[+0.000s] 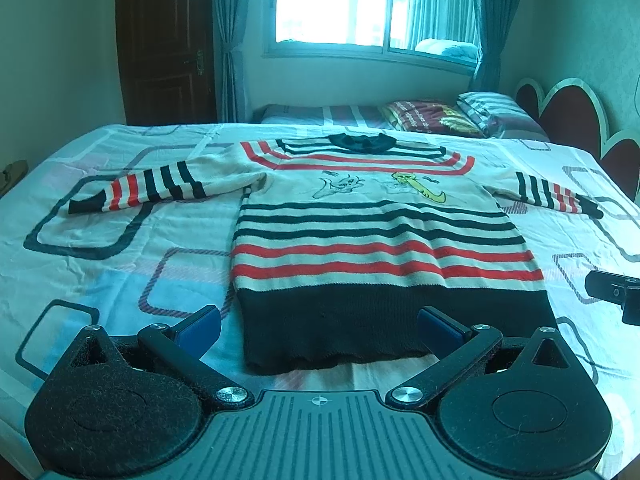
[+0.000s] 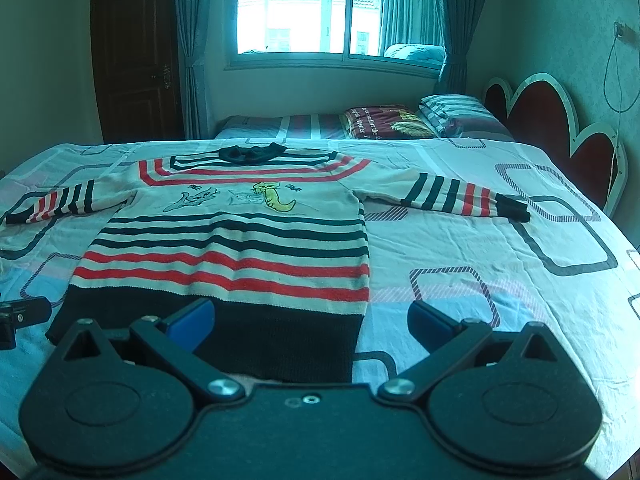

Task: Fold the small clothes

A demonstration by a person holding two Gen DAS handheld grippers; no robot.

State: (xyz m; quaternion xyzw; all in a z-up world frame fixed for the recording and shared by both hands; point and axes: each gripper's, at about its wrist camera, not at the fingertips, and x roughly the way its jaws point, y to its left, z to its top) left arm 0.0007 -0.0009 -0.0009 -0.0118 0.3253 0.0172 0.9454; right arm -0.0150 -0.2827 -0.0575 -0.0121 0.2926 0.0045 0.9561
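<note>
a striped sweater (image 1: 380, 236) lies flat and face up on the patterned bedsheet (image 1: 120, 248), collar toward the window (image 1: 360, 0), both sleeves spread sideways, dark hem nearest the cameras.

the left wrist view puts the sweater in the middle of the frame and shows its whole left-of-frame sleeve (image 1: 140, 188), cuff included; the sleeve at the right of that frame runs close to the edge. the right wrist view pushes the sweater toward the left half, cuts the far-left sleeve at the frame edge, and shows the other sleeve (image 2: 452, 196) complete, along with a cable (image 2: 612, 64) hanging on the wall at upper right, which the left view lacks.

the left gripper (image 1: 318, 326) hangs with its blue pads spread wide, holding nothing, the hem's lower-left corner between them. the right gripper (image 2: 310, 322) is likewise wide apart and empty over the hem's lower-right corner. each appears as a dark bit at the other view's side edge.

pillows (image 2: 400, 122) sit at the far end by the red headboard (image 2: 560, 120).
</note>
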